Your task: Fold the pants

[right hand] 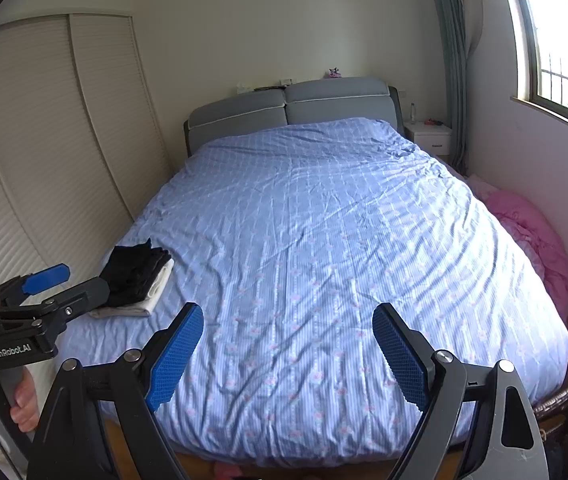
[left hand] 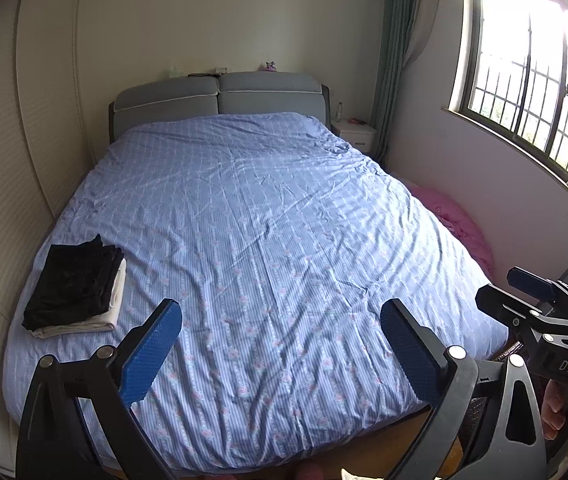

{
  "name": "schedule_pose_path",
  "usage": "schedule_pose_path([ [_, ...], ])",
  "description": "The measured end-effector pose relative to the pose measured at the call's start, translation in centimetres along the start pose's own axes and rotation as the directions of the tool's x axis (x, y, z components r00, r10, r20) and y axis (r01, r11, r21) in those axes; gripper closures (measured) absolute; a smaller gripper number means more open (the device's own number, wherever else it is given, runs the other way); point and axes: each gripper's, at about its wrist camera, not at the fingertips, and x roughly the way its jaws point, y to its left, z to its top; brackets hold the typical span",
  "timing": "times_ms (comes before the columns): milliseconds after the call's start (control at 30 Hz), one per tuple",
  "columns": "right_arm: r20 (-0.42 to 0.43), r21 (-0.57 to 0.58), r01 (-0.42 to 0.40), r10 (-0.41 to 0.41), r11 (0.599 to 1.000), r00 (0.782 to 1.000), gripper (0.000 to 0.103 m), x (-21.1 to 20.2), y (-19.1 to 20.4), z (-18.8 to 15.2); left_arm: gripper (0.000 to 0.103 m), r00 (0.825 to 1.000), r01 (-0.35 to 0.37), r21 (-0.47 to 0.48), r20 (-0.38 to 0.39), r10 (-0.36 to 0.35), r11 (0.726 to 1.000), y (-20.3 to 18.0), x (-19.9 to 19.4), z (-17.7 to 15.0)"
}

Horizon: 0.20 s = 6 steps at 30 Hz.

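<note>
Pants [left hand: 76,280], black and folded, lie on the near left corner of the bed [left hand: 268,208], stacked on a folded white garment [left hand: 118,292] whose edge shows along their right and near sides. In the right wrist view the same stack sits at the left edge of the blue patterned cover, partly hidden by the left gripper [right hand: 64,284], which a hand [right hand: 24,404] holds by its grip at the frame's lower left.

Further left of the bed stands a louvred wardrobe [left hand: 0,184], close beside the mattress. At the far end are two grey headboard cushions [left hand: 220,94] with small items on the ledge above them, too small to name.

In the left wrist view the left gripper [left hand: 280,344] hangs over the foot of the bed, its blue fingers [left hand: 152,354] spread wide with only the cover showing between them; nothing is held, and the pants lie well to their left. The right gripper [right hand: 287,354] hangs likewise over the foot of the bed, its fingers [right hand: 174,358] apart and gripping nothing.

To the right of the bed a white nightstand [left hand: 355,134] stands by the headboard, a green curtain [left hand: 391,56] hangs in the corner, and a pink bundle of bedding [left hand: 459,224] lies between the bed and the wall under the barred window [left hand: 531,80]. At the far right of the left wrist view the right gripper [left hand: 523,292] comes into frame, fingers parted.
</note>
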Motion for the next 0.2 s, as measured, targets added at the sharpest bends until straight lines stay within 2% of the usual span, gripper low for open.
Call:
schedule_pose_path([
  [200, 0.001, 0.001, 0.004, -0.004, 1.000, 1.000, 0.015, 0.01, 0.30, -0.13, 0.002, 1.000, -0.001, -0.008, 0.010, 0.001, 1.000, 0.29, -0.18, -0.08],
])
